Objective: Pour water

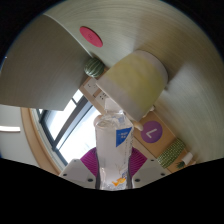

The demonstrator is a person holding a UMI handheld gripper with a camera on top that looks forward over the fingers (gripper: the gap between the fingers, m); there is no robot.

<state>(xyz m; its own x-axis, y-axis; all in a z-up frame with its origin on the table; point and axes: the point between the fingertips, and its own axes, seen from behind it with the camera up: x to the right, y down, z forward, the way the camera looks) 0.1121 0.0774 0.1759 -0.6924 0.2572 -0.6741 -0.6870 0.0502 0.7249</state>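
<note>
My gripper [112, 168] is shut on a clear plastic water bottle [113, 140]; the magenta pads [88, 160] press on both of its sides. The bottle has a pale blue label and reaches forward from the fingers. Its neck [101, 95] ends right at the edge of a cream cup [141, 82] just beyond it. The whole scene looks strongly tilted, so the bottle is tipped toward the cup. I cannot tell whether water is flowing.
A pale round surface [60, 45] with a red disc [92, 34] lies beyond the cup. A green ribbed object [93, 66] sits beside the cup. A purple round mat [153, 130] and a green textured item [172, 152] lie to the right. A window [62, 118] is at the left.
</note>
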